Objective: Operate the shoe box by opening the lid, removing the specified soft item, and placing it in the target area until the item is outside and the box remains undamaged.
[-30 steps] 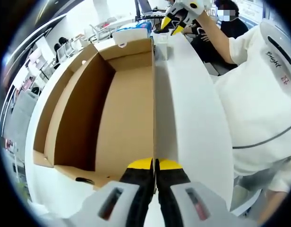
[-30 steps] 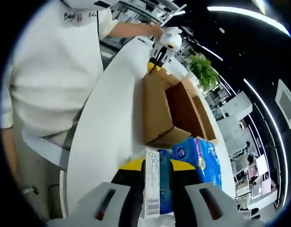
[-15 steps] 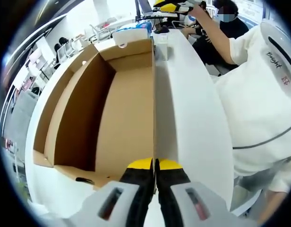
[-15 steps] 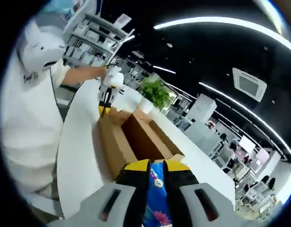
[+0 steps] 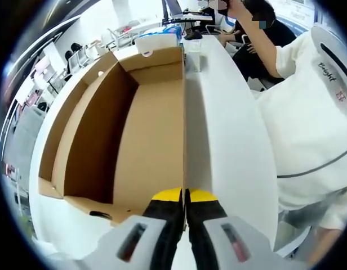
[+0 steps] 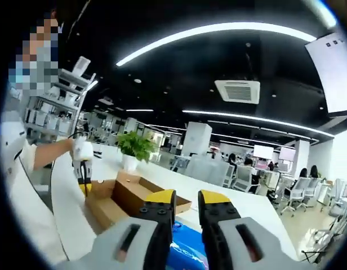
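The left gripper (image 5: 185,197) has its jaws pressed together on the near wall of the shoe box (image 5: 137,129), pinning it to the white table (image 5: 230,146). The right gripper (image 6: 186,198) shows a narrow gap between its jaws; whether they pinch anything I cannot tell. The blue soft pack (image 6: 185,253) lies just below and between them, mostly covered, already outside the box. In the left gripper view a strip of it (image 5: 162,32) peeks past the box's far end. The box interior looks bare. The right gripper is much the nearer to the pack. A person in white (image 5: 314,112) stands beside the table.
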`<move>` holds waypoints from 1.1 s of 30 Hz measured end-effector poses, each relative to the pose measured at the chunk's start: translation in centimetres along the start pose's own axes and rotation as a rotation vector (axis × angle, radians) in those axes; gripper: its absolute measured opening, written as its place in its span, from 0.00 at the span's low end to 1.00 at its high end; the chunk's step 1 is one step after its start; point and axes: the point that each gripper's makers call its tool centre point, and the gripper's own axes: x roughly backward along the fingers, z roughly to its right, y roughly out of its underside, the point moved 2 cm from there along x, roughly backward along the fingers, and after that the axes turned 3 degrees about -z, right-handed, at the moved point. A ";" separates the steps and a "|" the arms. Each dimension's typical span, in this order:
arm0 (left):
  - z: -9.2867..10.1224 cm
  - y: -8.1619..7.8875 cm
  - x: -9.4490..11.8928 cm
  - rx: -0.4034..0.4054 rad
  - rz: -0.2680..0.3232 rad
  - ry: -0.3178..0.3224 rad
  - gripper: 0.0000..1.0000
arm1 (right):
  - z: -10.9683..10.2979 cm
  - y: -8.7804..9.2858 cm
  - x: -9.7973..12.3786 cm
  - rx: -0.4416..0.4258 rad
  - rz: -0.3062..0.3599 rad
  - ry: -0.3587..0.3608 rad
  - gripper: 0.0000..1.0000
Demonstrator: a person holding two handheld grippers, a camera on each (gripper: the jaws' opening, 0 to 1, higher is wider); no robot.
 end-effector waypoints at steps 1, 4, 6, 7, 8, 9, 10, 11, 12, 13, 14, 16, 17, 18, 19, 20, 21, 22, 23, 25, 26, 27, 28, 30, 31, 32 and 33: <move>0.0 0.0 0.0 0.000 -0.001 0.001 0.01 | 0.3 0.1 0.1 -0.046 -0.016 0.030 0.17; 0.0 0.0 0.0 -0.001 -0.002 0.000 0.01 | -0.5 -0.6 -0.1 -0.113 0.024 0.012 0.17; 0.0 0.0 0.0 -0.002 -0.001 -0.001 0.01 | -0.7 -0.4 -0.5 -0.183 0.007 0.014 0.21; 0.0 0.0 0.0 -0.001 0.000 -0.001 0.01 | -1.0 -0.2 -0.8 -0.175 -0.013 0.001 0.21; 0.0 0.0 0.0 -0.002 0.000 0.000 0.01 | -0.8 -0.1 -1.3 -0.158 -0.029 0.019 0.22; 0.0 0.0 0.0 -0.002 0.000 0.000 0.01 | -0.2 0.3 -1.4 -0.139 -0.063 0.065 0.24; 0.0 0.0 0.0 -0.002 0.000 0.001 0.01 | 0.1 0.4 -1.5 -0.125 -0.084 0.098 0.26; 0.0 0.0 0.0 -0.001 0.000 0.001 0.01 | 0.5 0.2 -1.7 -0.117 -0.086 0.118 0.27; 0.0 0.0 0.0 0.000 -0.001 0.002 0.01 | 0.6 -0.4 -2.1 -0.114 -0.066 0.111 0.29; 0.0 0.0 0.0 0.004 -0.003 0.004 0.01 | 0.7 -0.7 -2.4 -0.126 -0.072 0.102 0.31; 0.0 0.0 0.0 0.006 -0.004 0.006 0.01 | 0.6 -0.8 -2.7 -0.133 -0.075 0.091 0.31; 0.0 0.0 -0.1 0.010 -0.008 0.013 0.01 | 0.3 -0.9 -3.5 -0.134 -0.083 0.072 0.27; 0.0 0.0 -0.1 0.011 -0.006 0.016 0.01 | 0.0 -0.6 -4.0 -0.111 -0.124 0.049 0.24; 0.0 0.0 -0.1 0.011 -0.005 0.017 0.01 | -0.3 -0.6 -4.5 -0.123 -0.137 0.027 0.23; 0.0 0.0 -0.1 0.010 -0.004 0.017 0.01 | -0.7 -0.6 -5.1 -0.141 -0.154 -0.009 0.24; 0.0 0.0 -0.1 0.010 -0.005 0.016 0.01 | -1.1 -0.9 -5.5 -0.146 -0.151 -0.036 0.27; 0.0 0.0 -0.1 0.009 -0.005 0.016 0.01 | -1.1 -1.1 -5.9 -0.171 -0.148 -0.041 0.32; 0.0 0.0 -0.1 0.009 -0.004 0.017 0.01 | -0.9 -1.3 -6.6 -0.160 -0.151 -0.029 0.42; 0.0 0.0 -0.1 0.009 -0.003 0.018 0.01 | -1.0 -1.3 -6.8 -0.154 -0.155 -0.029 0.48; 0.0 0.0 -0.1 0.009 -0.004 0.019 0.01 | -1.1 -1.4 -7.6 -0.102 -0.193 -0.029 0.44; 0.0 0.0 -0.1 0.008 -0.004 0.019 0.01 | -1.1 -1.9 -8.1 -0.081 -0.200 -0.031 0.41; 0.0 0.0 -0.1 0.007 -0.004 0.019 0.01 | -1.1 -2.4 -8.5 -0.042 -0.215 -0.049 0.39; 0.0 0.0 -0.1 0.008 -0.003 0.020 0.01 | -0.9 -3.3 -9.1 -0.004 -0.223 -0.061 0.36; -0.1 0.0 -0.1 0.009 -0.002 0.019 0.01 | -0.1 -4.9 -10.2 0.009 -0.214 -0.035 0.35; -0.1 0.0 -0.1 0.009 -0.001 0.017 0.01 | -0.1 -5.3 -10.7 -0.001 -0.226 -0.045 0.34; -0.1 0.0 -0.1 0.008 0.000 0.015 0.01 | -0.3 -5.3 -10.9 -0.033 -0.253 -0.067 0.33; -0.1 0.0 -0.1 0.006 0.002 0.013 0.01 | -0.5 -5.4 -11.3 -0.113 -0.272 -0.090 0.32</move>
